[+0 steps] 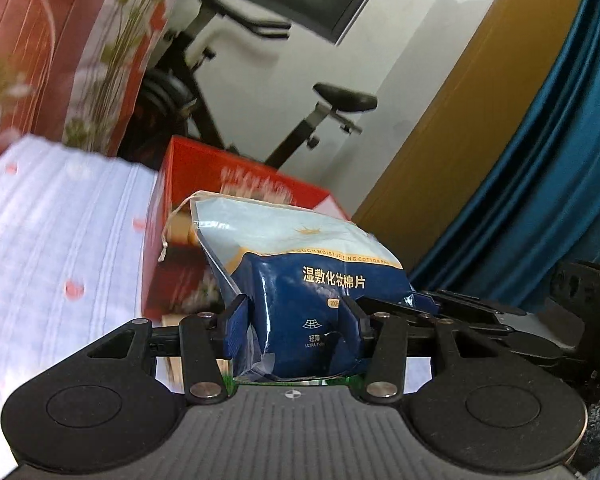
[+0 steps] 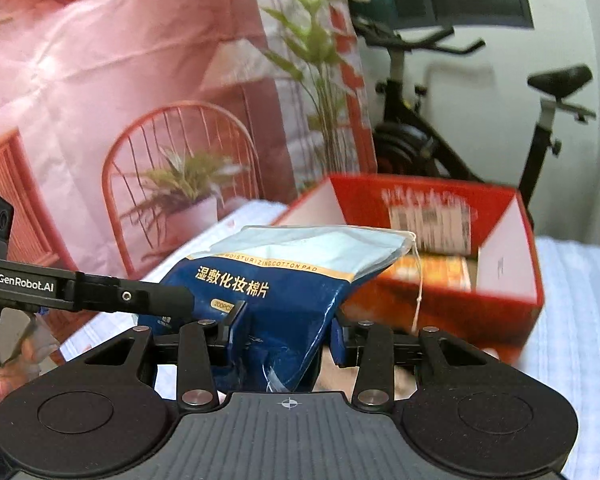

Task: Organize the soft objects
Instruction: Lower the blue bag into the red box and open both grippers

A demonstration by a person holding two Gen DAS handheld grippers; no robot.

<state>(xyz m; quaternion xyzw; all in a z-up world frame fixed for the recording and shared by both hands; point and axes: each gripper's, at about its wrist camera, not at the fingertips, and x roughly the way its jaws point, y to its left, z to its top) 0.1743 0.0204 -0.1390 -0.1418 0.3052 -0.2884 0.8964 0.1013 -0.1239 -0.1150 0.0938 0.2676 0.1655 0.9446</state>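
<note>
Both hand-held grippers (image 1: 296, 320) (image 2: 286, 326) clamp the cotton-pad pouch (image 1: 300, 276) before the red box (image 2: 500, 280).

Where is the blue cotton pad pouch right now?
In both wrist views the cotton pad pouch sits centre frame, pinched between the left gripper and the right gripper, held in front of the open red box above the white cloth.

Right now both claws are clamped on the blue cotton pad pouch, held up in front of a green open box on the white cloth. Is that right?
Not quite: the open box is red, not green, as the right wrist view shows. The rest holds: the left claw and right claw both grip the blue cotton pad pouch, with the white cloth under the box.
</note>
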